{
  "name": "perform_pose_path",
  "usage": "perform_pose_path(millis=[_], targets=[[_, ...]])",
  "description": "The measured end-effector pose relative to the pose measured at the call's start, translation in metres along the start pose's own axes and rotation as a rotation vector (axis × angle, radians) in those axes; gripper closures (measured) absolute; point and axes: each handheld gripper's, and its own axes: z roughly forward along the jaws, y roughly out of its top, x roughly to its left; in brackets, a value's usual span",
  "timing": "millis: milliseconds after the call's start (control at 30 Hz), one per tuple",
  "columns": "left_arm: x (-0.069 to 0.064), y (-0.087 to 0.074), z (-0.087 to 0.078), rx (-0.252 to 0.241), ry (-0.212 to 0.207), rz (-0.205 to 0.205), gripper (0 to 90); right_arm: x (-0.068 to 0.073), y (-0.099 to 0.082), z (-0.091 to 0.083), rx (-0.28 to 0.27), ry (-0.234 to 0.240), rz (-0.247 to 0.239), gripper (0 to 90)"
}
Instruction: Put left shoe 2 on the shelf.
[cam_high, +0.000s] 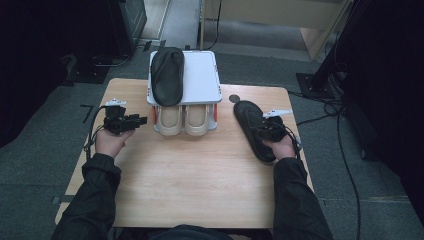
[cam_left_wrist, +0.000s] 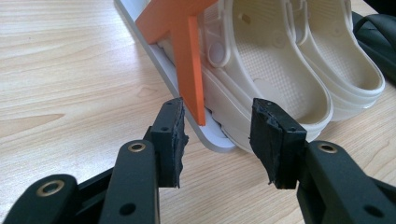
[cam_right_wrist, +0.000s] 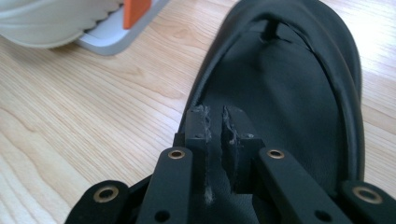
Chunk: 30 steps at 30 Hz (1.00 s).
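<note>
Right claw pinching the black slipper's edge on the desk right of the rack, left claw spread and empty; thin grip, could slip out when lifted.

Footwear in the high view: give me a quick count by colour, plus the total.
Black leather slippers: 2, one on top of the white two-tier rack, one on the wooden table under the right gripper
Cream rubber clogs: 2, side by side on the rack's lower tier
Total: 4
</note>
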Motion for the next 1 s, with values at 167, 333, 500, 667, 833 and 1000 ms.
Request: perform_pose_path(millis=[167,333,500,667,833,1000], targets=[[0.0,0.0,0.001,0.007,-0.001,0.006,55.1,0.006,0.002,0.002,0.003,0.014,0.003,81.3],[0.001,0.0,0.0,0.0,-0.001,0.003,55.1,0.013,0.005,0.005,-0.001,0.037,0.01,80.5],[0.001,0.0,0.001,0.004,0.001,0.006,55.1,0.02,0.008,0.009,-0.005,0.05,0.005,80.4],[0.001,-0.001,0.001,0.005,0.001,0.006,55.1,0.025,0.01,0.012,-0.02,0.074,0.01,79.7],[0.001,-0.001,0.001,0.01,-0.003,0.006,55.1,0.024,0.01,0.012,-0.022,0.075,0.012,76.6],[0.001,-0.001,0.001,0.005,-0.001,0.004,55.1,0.018,0.01,0.007,-0.039,0.056,0.022,74.3]])
